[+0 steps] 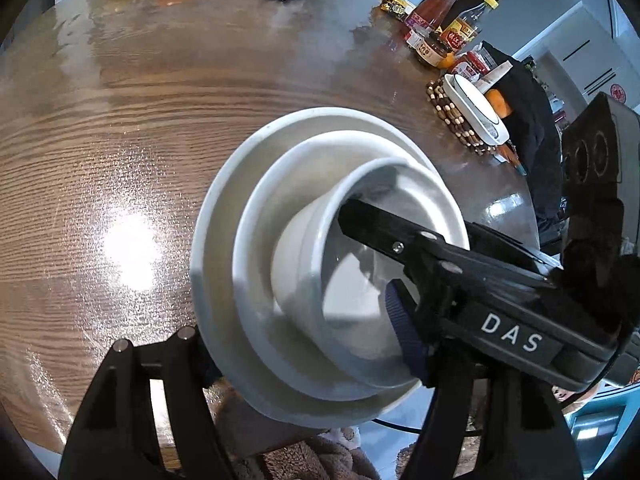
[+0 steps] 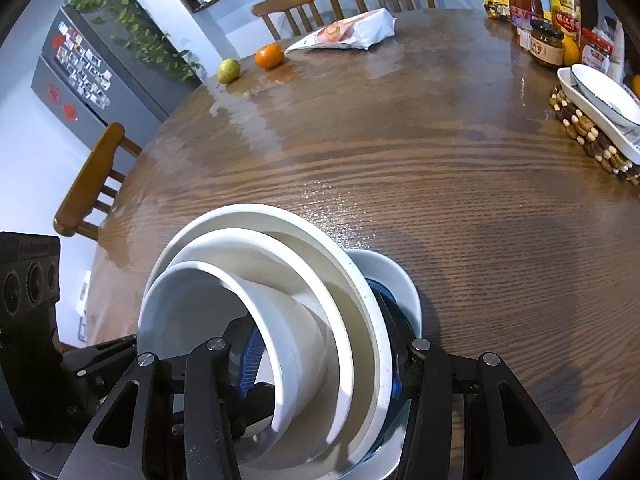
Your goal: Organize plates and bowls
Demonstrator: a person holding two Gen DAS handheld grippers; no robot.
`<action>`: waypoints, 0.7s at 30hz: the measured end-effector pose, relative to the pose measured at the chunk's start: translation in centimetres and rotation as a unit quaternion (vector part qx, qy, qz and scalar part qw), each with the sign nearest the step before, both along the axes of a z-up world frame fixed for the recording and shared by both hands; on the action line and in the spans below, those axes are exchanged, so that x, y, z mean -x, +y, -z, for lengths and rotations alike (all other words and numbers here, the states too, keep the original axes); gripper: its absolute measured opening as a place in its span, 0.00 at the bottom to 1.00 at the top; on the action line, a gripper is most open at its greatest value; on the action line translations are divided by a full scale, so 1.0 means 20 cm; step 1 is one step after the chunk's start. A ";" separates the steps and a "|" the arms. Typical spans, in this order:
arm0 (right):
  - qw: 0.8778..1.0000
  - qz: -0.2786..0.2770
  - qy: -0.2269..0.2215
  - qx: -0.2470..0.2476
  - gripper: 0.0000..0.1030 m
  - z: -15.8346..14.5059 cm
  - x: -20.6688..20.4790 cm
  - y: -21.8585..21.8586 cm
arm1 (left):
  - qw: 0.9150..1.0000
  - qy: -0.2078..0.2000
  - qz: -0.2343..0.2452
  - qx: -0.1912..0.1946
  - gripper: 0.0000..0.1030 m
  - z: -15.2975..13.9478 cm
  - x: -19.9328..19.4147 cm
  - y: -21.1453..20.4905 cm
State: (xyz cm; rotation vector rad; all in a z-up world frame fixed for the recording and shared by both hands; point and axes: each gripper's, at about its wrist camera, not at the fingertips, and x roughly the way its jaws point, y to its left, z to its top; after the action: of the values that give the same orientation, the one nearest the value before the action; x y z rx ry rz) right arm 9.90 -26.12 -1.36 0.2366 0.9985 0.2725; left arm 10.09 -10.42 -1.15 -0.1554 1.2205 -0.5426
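Note:
A nested stack of white dishes is held tilted on its side above the near edge of the wooden table: a wide plate, a bowl inside it, and a small bowl innermost. My left gripper is shut on the stack's rim. My right gripper also grips the stack, one finger reaching inside the small bowl. In the right wrist view the plate, the bowl and the small bowl fill the space between the fingers.
A pear, a mandarin and a snack bag lie at the table's far side. Sauce bottles and jars stand at the right, with white oval dishes on a beaded trivet. Chairs surround the table.

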 end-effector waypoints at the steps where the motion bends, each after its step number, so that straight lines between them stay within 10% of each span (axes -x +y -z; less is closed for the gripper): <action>1: 1.000 0.001 0.000 0.004 0.48 0.00 0.00 0.00 | 1.000 -0.001 0.001 -0.002 0.67 0.00 0.00 0.00; 16: 0.999 0.012 -0.013 0.033 0.49 -0.05 0.00 0.00 | 0.998 -0.037 0.016 -0.045 0.75 -0.07 0.00 -0.01; 21: 0.999 0.024 -0.018 0.036 0.49 -0.05 0.00 0.00 | 0.986 -0.130 -0.006 -0.105 0.83 -0.15 0.04 0.03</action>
State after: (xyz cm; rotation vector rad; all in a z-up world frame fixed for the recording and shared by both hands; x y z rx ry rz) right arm 9.98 -26.18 -0.27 0.1904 0.9645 0.1961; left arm 9.31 -9.90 1.85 0.0858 1.0138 -0.4063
